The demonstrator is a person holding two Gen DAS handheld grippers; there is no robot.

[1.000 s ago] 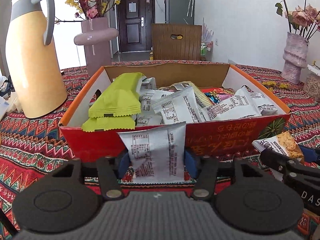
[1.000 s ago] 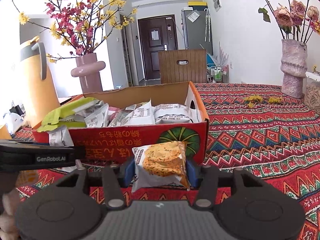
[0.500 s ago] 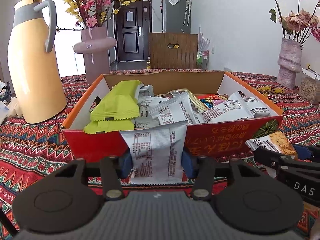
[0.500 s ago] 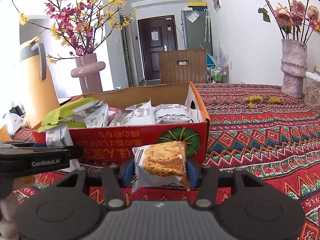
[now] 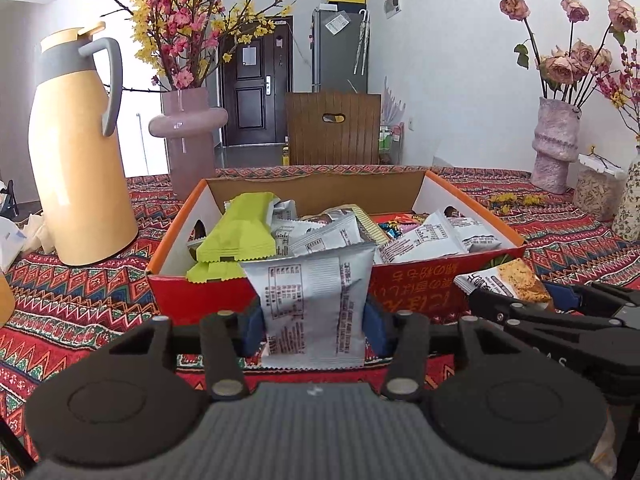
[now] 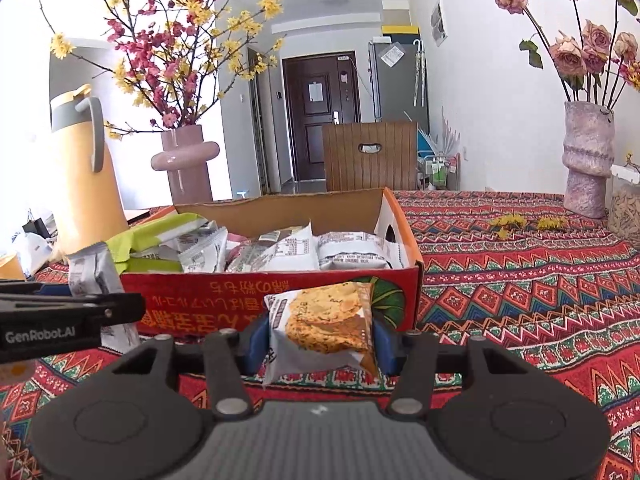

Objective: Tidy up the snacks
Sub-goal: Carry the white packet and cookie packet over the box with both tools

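Left gripper [image 5: 314,316] is pinching a silver snack packet [image 5: 310,304], blue pads pressed on both side edges; its jaws have just been closing on it, print side facing the camera, packet upright. It sits in front of the red near wall of the cardboard snack box [image 5: 416,284], top edge about level with the box rim. Right gripper [image 6: 320,340] is clamped on a cookie packet [image 6: 324,328], also upright, pads touching both sides, in front of the box's near wall by its right corner. From the left wrist view the right gripper and its packet show at the right, just beside the box front. Box is open-topped and holds a pile: green wrappers [image 5: 240,236] at the left end, several silver packets [image 5: 436,236] across the middle and right, a few coloured ones further back. Box stands on the worktop [image 6: 520,280], which is covered in a red patterned cloth. Behind the box toward the far left: a yellow thermos jug [image 5: 80,160] and a pink vase [image 5: 188,140] with blossom branches. Far right edge: a textured vase [image 6: 586,164] with dried roses. A wooden chair back [image 6: 370,156] stands beyond the far edge.
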